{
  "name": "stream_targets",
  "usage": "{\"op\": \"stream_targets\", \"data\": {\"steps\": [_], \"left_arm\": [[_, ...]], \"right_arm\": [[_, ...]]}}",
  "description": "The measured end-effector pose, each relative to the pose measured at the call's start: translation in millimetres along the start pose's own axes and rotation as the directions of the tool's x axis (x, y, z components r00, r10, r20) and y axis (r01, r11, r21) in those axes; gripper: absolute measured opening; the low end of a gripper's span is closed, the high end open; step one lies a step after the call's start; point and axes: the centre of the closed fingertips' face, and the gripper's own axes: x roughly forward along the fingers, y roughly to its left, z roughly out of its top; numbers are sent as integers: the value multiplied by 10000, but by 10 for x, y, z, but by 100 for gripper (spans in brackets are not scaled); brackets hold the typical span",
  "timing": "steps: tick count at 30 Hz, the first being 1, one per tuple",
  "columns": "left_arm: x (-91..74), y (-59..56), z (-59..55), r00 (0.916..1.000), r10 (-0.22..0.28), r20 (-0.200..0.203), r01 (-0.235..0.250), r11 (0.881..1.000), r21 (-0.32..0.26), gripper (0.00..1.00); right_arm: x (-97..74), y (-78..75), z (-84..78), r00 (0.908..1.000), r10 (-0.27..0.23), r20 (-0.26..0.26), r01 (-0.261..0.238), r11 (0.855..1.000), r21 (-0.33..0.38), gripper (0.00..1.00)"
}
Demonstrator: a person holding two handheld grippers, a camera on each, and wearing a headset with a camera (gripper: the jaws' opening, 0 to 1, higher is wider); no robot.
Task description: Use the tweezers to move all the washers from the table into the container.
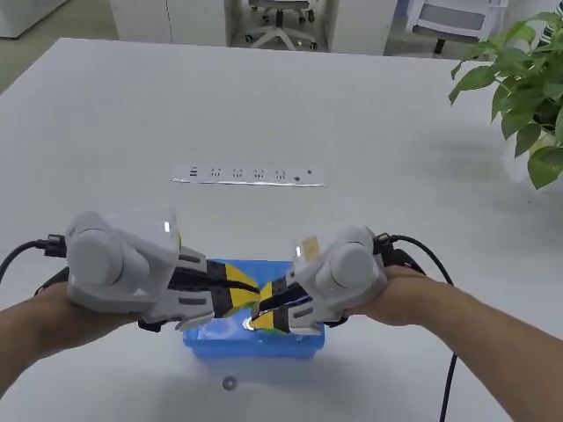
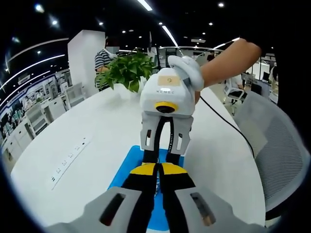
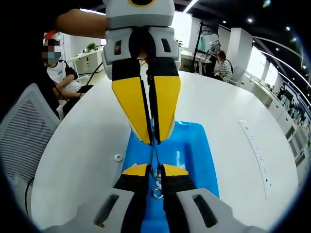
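Blue container half hidden, left tool and right tool both pinched on faint tweezers

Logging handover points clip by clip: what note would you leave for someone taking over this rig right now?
Left gripper: jaws appear shut on the tweezers, over the blue container.
Right gripper: faces the left one, jaws shut on the same tweezers.
Things: a washer sits by the tweezers' end over the container; I cannot tell whether it is gripped or already dropped.
Left to do: a second washer lies on the table beside the container.
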Motion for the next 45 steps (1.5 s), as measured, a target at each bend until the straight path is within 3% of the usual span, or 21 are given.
{"op": "stream_targets", "data": {"steps": [20,34,45], "left_arm": [[-34,22,122,9999,58,148,-58,10000,30,5],[-181,-2,259,9997,168,152,-170,9998,129,5],[-340,-47,352,9990,397,212,-401,9991,162,5]], "right_arm": [[-52,7,27,9999,-173,-6,173,9996,230,20],[-274,-2,85,9956,-931,116,917,9919,881,30],[-469,45,57,9868,-1619,82,1586,9743,1599,51]]}}
